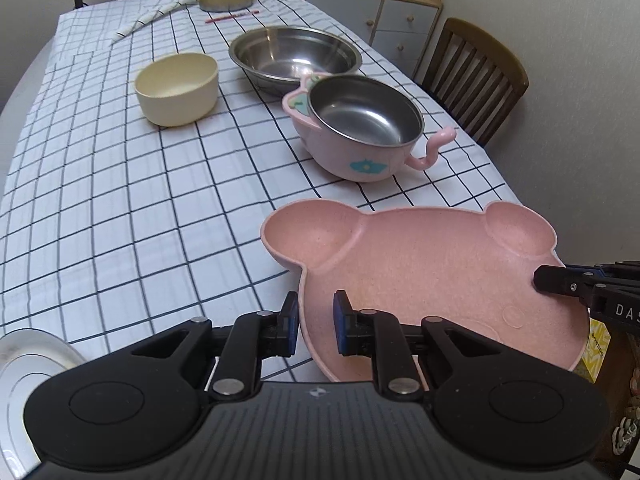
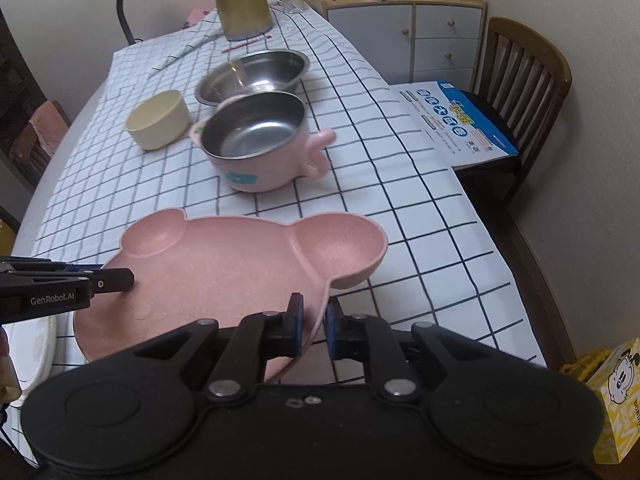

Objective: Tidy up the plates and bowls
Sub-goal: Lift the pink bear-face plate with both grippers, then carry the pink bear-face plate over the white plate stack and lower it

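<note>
Holding the pink bear-shaped plate [image 1: 432, 276] from both sides, the two grippers point down and forward over the worktop [image 1: 120, 200] with its checked cloth. The left gripper [image 1: 316, 326] has its fingers [image 1: 289, 320] close together, pinching the plate's near left rim, one finger outside the rim and one inside. The right gripper [image 2: 313, 326] does the same on the other side, its fingers [image 2: 297, 320] pinching the thin rim just below one round ear. In the left wrist view the right gripper's black tip lies on the plate's right edge, and in the right wrist view the left gripper's tip lies on the plate's left edge. The plate sits tilted at the near end of the worktop, and I cannot tell if it touches the cloth.

Beyond the plate stands a pink bowl with a steel inside [image 1: 360, 128] and a curly handle. Behind it, just touching or nearly so, is a big steel bowl [image 1: 294, 56]. A cream bowl [image 1: 178, 88] stands to the left, apart from both. A gold jug [image 2: 242, 0] stands at the far end. A white plate [image 1: 36, 364] peeks in at the near left. A wooden chair [image 2: 524, 92] with a blue and white paper on its seat stands beside the worktop on the right
</note>
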